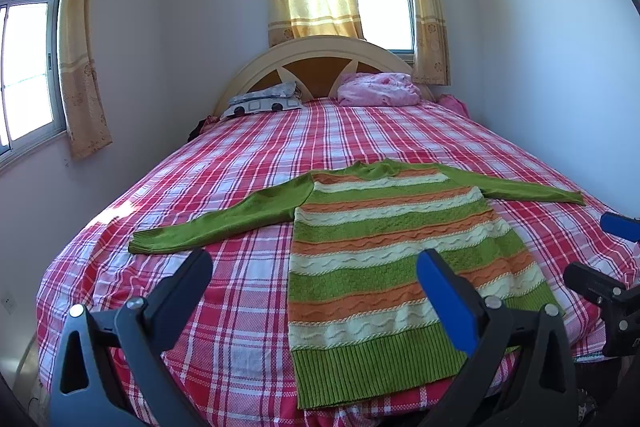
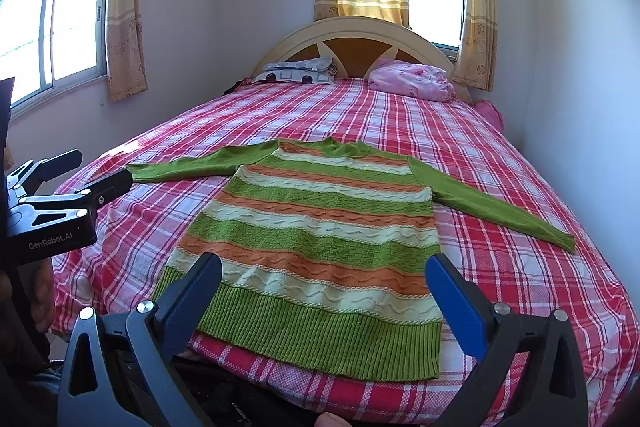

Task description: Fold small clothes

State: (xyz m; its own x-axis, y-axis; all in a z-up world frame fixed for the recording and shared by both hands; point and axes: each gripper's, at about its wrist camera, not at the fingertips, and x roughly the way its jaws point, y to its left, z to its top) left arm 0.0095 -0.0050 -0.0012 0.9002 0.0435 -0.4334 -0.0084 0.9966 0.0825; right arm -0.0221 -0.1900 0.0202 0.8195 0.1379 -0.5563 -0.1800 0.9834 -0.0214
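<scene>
A green, orange and cream striped knit sweater [image 1: 384, 247] lies flat on the plaid bed, hem toward me and both green sleeves spread out sideways. My left gripper [image 1: 316, 279] is open above the hem's left part, holding nothing. In the right wrist view the same sweater [image 2: 320, 227] fills the middle, and my right gripper [image 2: 324, 287] hangs open over its ribbed hem. The left gripper [image 2: 84, 173] also shows at the left edge there, and the right gripper's fingers [image 1: 620, 227] appear at the right edge of the left wrist view.
The bed [image 1: 248, 155] has a red and white plaid sheet. At its head lie a patterned pillow [image 1: 260, 103] and a pink bundle [image 1: 378, 89] against a curved headboard [image 1: 320, 55]. Walls and curtained windows close in on both sides. A hand [image 2: 42, 299] shows at the left.
</scene>
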